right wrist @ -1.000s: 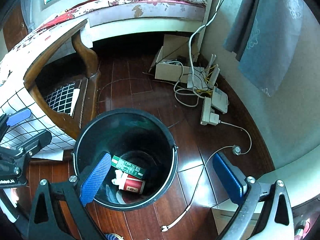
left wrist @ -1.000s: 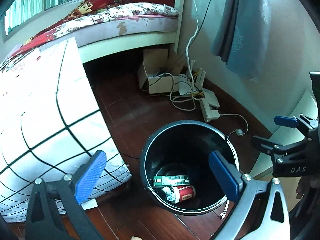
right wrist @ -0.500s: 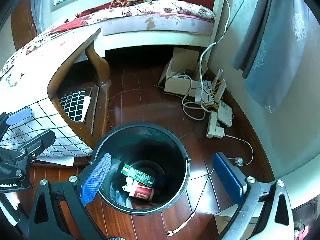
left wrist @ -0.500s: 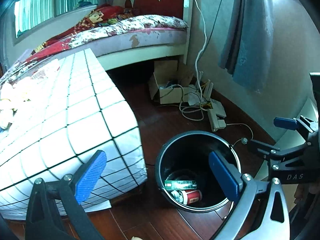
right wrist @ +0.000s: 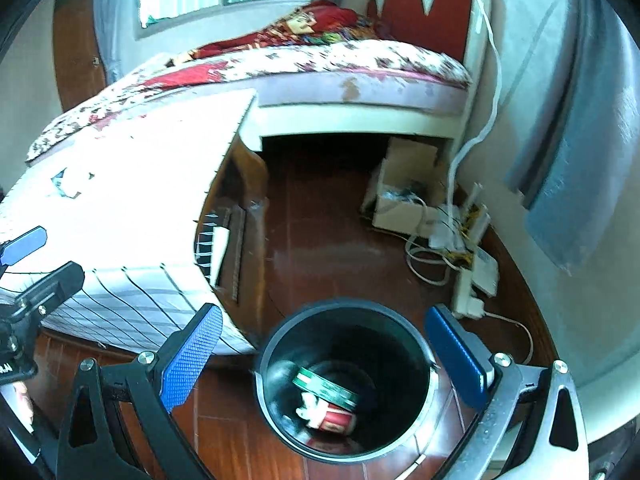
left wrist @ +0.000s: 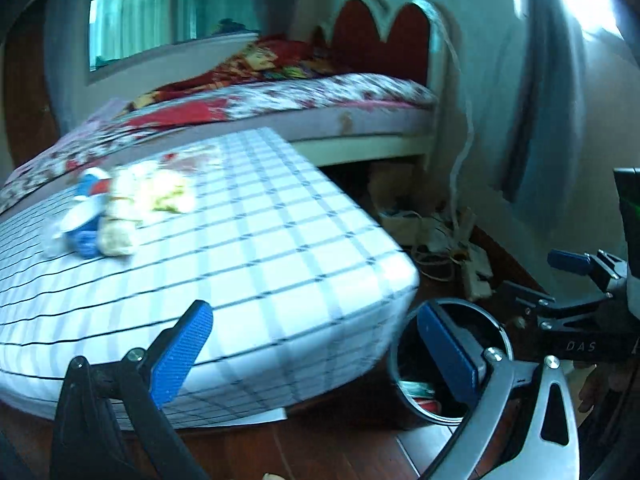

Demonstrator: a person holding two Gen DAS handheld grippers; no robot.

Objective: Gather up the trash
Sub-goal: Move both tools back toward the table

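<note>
Bin (right wrist: 344, 380) just beside the table (left wrist: 260, 248) corner.
Left gripper (left wrist: 316, 356) and right gripper (right wrist: 324, 364) gape empty; bare floor (right wrist: 320, 240) lies between table, bin and bed (right wrist: 340, 68).

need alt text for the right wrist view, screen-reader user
An open, empty right tool hangs above a black trash bin on a dark wood floor; inside lie a red can and a green packet. To the left stands a table with a white checked cloth; behind it is a bed, with a cardboard box and tangled cables by the wall.
</note>
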